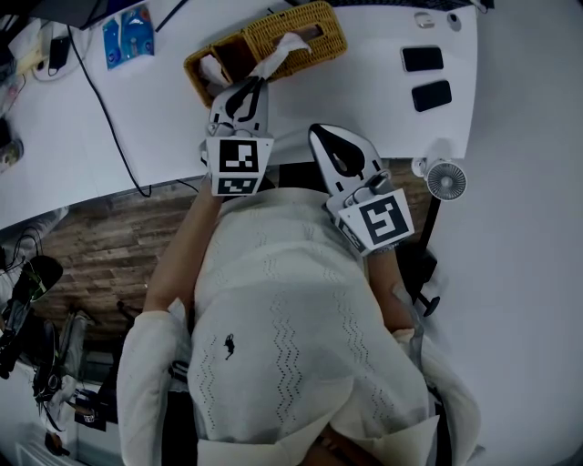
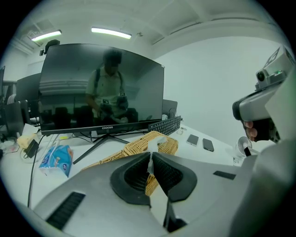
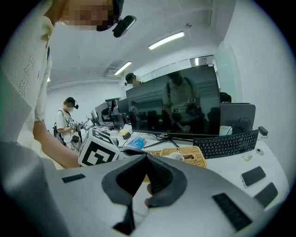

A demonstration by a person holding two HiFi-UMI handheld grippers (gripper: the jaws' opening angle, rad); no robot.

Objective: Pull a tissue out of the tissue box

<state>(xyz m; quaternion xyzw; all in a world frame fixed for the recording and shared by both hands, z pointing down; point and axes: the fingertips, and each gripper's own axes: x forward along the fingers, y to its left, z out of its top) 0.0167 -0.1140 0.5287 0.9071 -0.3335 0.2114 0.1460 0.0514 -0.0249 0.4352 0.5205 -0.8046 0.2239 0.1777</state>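
- Pinching the tissue [image 1: 281, 47], the left gripper [image 1: 258, 82] has its two jaws pressed together on a thin white strip of it, just in front of the tissue box [image 1: 305, 25].
- In the left gripper view the tissue [image 2: 149, 167] is a narrow, crumpled white band between the dark pads, and it runs up toward the box [image 2: 138, 146] behind.
- The tissue box is a long woven wicker case of yellow-brown colour. It lies on the white desk [image 1: 364, 100], and the tissue rises from the slot in its top, stretched toward the left gripper.
- The right gripper [image 1: 319, 135] hangs over the near edge of the desk, apart from the box. In its own view the right gripper [image 3: 147, 156] has the jaw tips closed against each other with no object between them.
- Two dark phones [image 1: 425, 76] lie to the right on the desk, and a small fan [image 1: 445, 180] stands at its corner.
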